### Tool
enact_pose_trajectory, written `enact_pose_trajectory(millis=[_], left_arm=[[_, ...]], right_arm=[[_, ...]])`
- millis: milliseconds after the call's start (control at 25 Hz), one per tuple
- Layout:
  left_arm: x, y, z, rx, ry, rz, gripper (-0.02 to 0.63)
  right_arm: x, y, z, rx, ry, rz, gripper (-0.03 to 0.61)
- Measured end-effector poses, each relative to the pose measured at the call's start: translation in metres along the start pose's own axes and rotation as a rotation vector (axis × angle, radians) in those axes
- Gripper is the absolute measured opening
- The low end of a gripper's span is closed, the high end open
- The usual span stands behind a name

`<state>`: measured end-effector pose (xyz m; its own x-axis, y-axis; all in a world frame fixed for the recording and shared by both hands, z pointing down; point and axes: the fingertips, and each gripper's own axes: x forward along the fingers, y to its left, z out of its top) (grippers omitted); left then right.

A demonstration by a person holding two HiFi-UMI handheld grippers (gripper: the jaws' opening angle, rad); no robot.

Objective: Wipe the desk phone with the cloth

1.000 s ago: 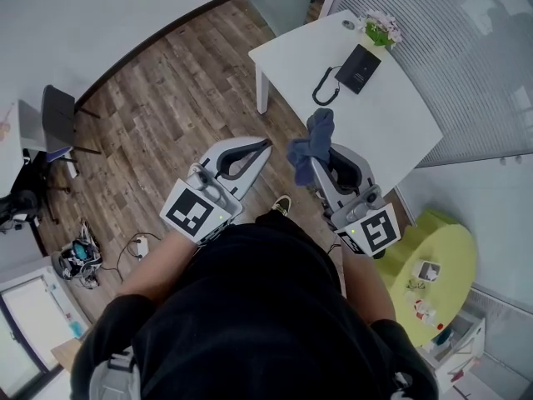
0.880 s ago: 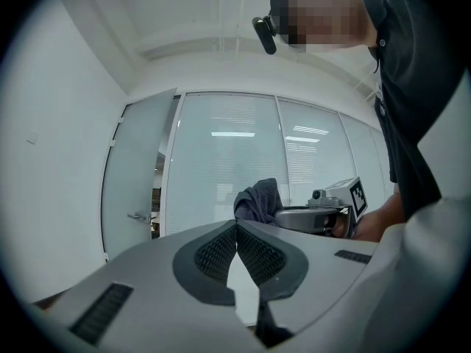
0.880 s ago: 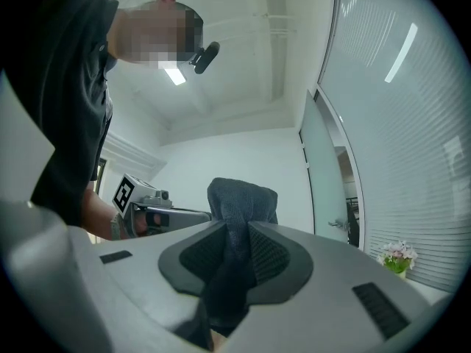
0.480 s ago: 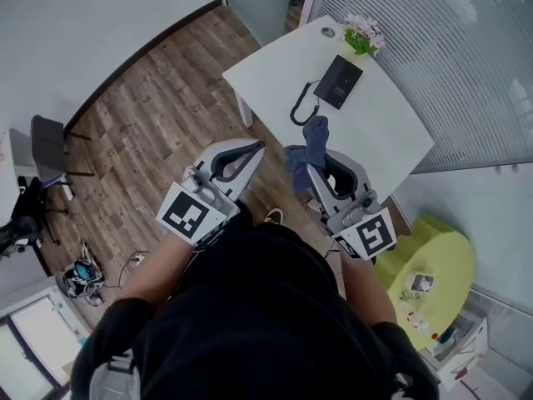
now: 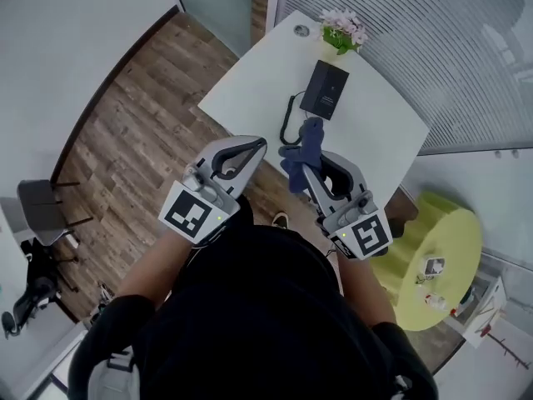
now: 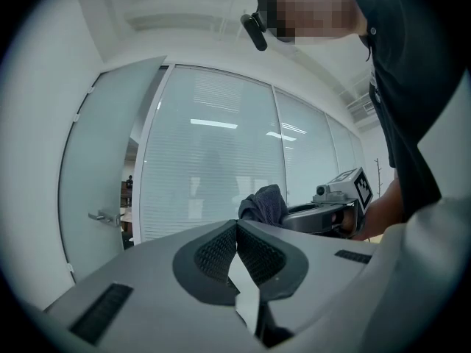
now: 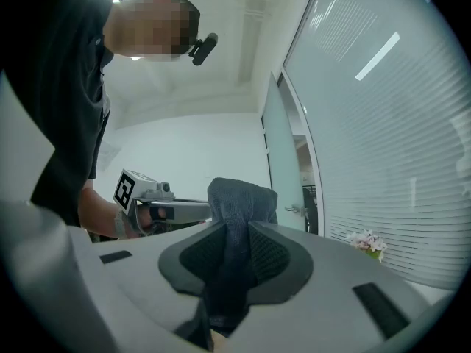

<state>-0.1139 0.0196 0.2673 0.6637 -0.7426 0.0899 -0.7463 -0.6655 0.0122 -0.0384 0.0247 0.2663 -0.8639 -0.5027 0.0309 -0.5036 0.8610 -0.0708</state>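
A black desk phone (image 5: 324,89) lies flat on the white table (image 5: 250,86), its coiled cord (image 5: 289,124) trailing toward the near edge. My right gripper (image 5: 302,167) is shut on a dark blue cloth (image 5: 303,149), which bunches up above the jaws (image 7: 239,204) and hangs near the table's front edge, short of the phone. My left gripper (image 5: 261,145) is shut with nothing between its pads (image 6: 237,230), held beside the right one over the wooden floor. The left gripper view shows the cloth (image 6: 263,204) and the other gripper off to the right.
A small pot of pink flowers (image 5: 342,30) and a round white object (image 5: 301,31) stand at the table's far end. Glass walls with blinds (image 5: 433,48) run behind the table. A yellow-green round table (image 5: 435,261) sits to the right; a dark chair (image 5: 42,202) stands left.
The person has stepped closer to the table. Both grippers now sit nearer the phone, and the cloth reaches the table's near edge. Neither gripper changed its grip.
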Motion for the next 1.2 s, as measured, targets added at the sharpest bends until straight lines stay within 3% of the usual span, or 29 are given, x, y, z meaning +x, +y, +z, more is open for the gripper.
enact_pose_trajectory(millis=[280,600,840,1000,1200], left_arm=[[0.039,0.056,0.004,-0.006,-0.013,-0.162,0.011],[0.085,0.08,-0.019,-0.016,0.003,-0.302,0.011],[0.134,0.086,-0.039,-0.08,0.016,-0.342,0.011],[0.174,0.092,-0.055,-0.034,0.06,-0.33,0.011],[0.211,0.101,-0.079,-0.049,0.099,-0.296,0.011]], right_arm=[[0.049,-0.041,0.001,0.028,0.006,-0.199,0.097],[0.056,-0.096,-0.024,0.058,0.055,-0.489,0.097],[0.048,-0.148,-0.048,0.055,0.109,-0.595,0.097],[0.045,-0.19,-0.065,0.069,0.132,-0.623,0.097],[0.046,-0.232,-0.085,0.066,0.178,-0.623,0.097]])
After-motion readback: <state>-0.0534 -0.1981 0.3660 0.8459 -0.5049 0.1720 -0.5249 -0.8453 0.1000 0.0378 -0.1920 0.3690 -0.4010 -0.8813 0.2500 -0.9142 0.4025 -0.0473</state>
